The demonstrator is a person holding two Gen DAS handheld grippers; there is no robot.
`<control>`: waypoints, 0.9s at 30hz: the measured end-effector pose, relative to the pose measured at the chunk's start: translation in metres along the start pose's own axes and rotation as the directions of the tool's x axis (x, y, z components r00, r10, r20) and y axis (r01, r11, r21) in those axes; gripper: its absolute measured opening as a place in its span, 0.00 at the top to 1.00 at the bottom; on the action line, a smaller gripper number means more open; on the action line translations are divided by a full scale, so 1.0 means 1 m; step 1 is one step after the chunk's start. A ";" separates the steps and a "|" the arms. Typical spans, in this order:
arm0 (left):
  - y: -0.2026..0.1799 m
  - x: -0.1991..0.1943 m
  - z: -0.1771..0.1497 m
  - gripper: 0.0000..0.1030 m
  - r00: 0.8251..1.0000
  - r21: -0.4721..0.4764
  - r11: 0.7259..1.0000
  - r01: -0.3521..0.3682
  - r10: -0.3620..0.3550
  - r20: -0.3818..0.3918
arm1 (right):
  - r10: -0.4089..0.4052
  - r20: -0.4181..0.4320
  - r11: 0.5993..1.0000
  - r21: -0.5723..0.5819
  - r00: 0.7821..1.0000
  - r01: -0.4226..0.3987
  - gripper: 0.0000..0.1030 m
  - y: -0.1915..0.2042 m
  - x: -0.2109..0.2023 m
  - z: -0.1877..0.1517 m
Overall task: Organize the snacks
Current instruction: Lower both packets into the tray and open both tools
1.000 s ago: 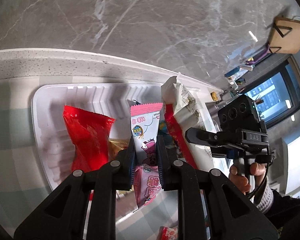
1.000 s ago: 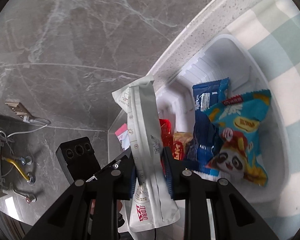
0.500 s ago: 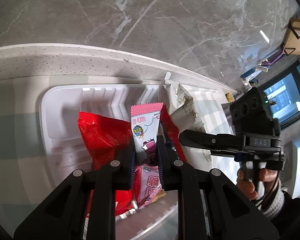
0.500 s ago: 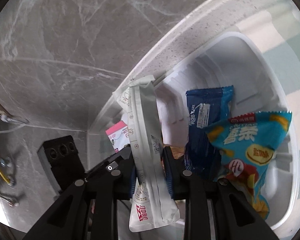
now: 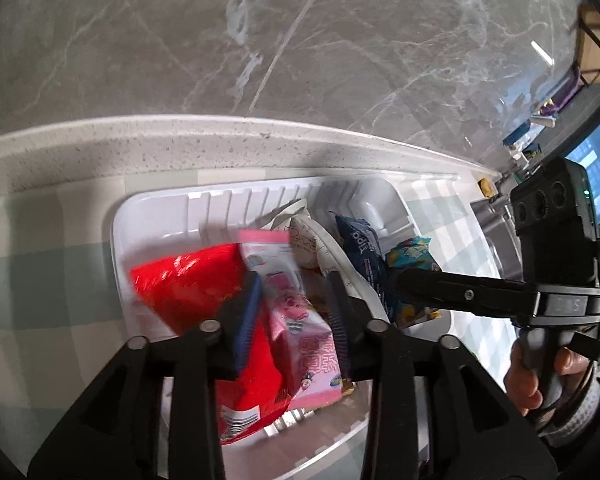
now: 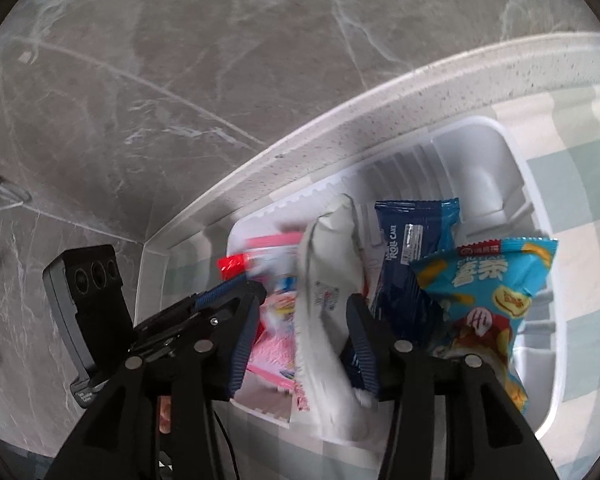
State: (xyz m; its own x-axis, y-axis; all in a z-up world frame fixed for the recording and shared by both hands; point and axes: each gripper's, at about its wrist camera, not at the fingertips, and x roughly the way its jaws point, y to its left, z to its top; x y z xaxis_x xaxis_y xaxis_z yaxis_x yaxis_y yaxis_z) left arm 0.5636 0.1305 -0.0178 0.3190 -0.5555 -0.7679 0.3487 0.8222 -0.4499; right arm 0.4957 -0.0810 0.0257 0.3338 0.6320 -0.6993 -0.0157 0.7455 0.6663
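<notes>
1. We judged the pink snack packet to be light, soft and crinkly, with slick film that would slip under a loose pinch. It lay inside the white plastic bin, leaning on the red packet.
2. The best hold on it looked to be a flat sealed end or the flat middle, not the puffed part, which would squash.
3. The left gripper stood open over the bin. The packet sat in the gap between the blue pads, and we could not tell whether it touched either one.
4. The long white packet seemed just as light, but floppy along its length, so a grip near the middle would keep it from drooping. It stood in the bin, between the pink packet and the dark blue roll-cake packet.
5. The right gripper was open too, jaws well apart on either side of the white packet; it was blurred, so contact was unclear.
6. The light blue snack bag stood at the bin's right side, puffy and likely fragile inside.
</notes>
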 end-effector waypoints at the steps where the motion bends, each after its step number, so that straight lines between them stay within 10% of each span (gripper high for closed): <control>1: -0.003 -0.003 0.000 0.55 1.000 0.011 1.000 -0.014 0.014 0.007 | 0.002 0.005 1.000 -0.007 1.000 -0.002 0.52 0.002 -0.003 -0.002; 15: -0.046 -0.067 -0.036 0.54 0.995 0.161 0.985 -0.065 0.052 0.081 | 0.029 0.072 0.998 -0.050 0.997 -0.025 0.50 0.009 -0.080 -0.058; 27: -0.091 -0.086 -0.132 0.54 0.999 0.313 0.950 -0.011 0.022 -0.031 | -0.031 0.135 0.996 -0.083 0.990 0.043 0.45 0.003 -0.135 -0.134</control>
State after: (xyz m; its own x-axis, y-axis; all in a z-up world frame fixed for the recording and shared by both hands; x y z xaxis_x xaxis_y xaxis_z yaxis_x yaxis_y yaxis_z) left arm 0.3886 0.1195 0.0290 0.2990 -0.5334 -0.7913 0.6033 0.7481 -0.2764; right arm 0.3238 -0.1360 0.0875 0.4583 0.5741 -0.6785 -0.0795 0.7868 0.6120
